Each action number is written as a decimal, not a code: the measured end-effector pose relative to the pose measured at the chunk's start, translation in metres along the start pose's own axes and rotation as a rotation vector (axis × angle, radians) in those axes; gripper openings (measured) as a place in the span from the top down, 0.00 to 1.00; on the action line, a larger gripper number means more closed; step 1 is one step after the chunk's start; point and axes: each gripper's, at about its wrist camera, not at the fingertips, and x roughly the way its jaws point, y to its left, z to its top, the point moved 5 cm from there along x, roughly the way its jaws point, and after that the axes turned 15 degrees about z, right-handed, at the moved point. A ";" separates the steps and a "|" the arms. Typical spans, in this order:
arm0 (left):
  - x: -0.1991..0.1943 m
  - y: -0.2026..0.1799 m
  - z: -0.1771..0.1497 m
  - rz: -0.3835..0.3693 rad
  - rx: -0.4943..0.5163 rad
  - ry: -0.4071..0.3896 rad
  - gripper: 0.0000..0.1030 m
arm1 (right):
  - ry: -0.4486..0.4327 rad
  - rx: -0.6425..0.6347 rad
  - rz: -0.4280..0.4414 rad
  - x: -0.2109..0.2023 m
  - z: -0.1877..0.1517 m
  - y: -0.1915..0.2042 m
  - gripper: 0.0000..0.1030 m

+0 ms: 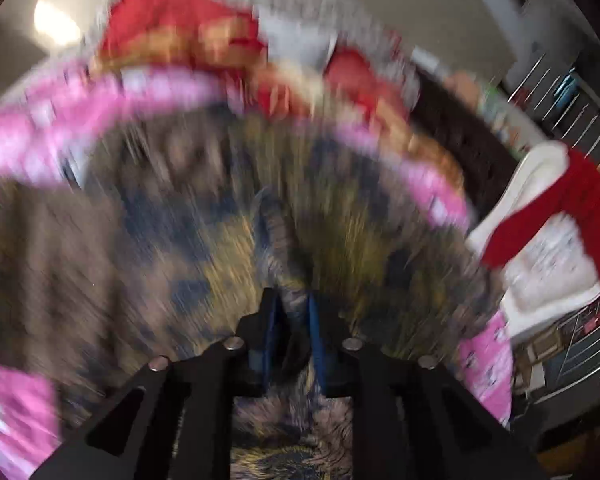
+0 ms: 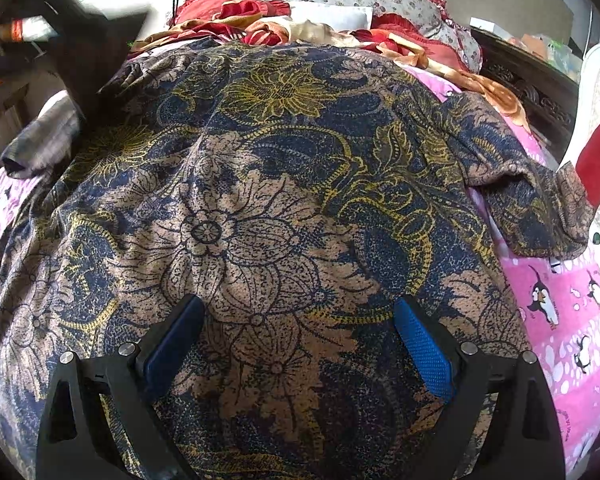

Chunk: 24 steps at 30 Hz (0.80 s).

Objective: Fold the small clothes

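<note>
Floral garment spread over bed, centre frame.
My left hand-held gripper (image 1: 292, 312), jaws narrow, has a fold of the floral garment (image 2: 260, 200) between them, grip unclear through blur; my right hand-held gripper (image 2: 296, 320) gapes wide over it. Wire basket (image 1: 588, 320) at right holds red-and-white cloth (image 1: 540, 232).

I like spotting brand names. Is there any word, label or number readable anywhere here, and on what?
None can be read.
Pink penguin sheet: small print near its lower edge, too small to read.
White cloth with red trim: faint marks, too blurred to read.
Floral garment: pattern only, no lettering.
</note>
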 end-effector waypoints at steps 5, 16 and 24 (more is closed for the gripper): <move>-0.009 0.008 -0.042 0.066 0.064 -0.017 0.50 | 0.000 0.001 0.003 0.000 0.001 0.000 0.04; -0.032 0.097 -0.111 0.481 0.034 -0.142 0.23 | 0.015 0.007 -0.001 0.003 -0.002 0.000 0.00; -0.023 0.099 -0.105 0.481 -0.010 -0.125 0.09 | 0.046 0.010 -0.035 0.004 0.000 0.002 0.00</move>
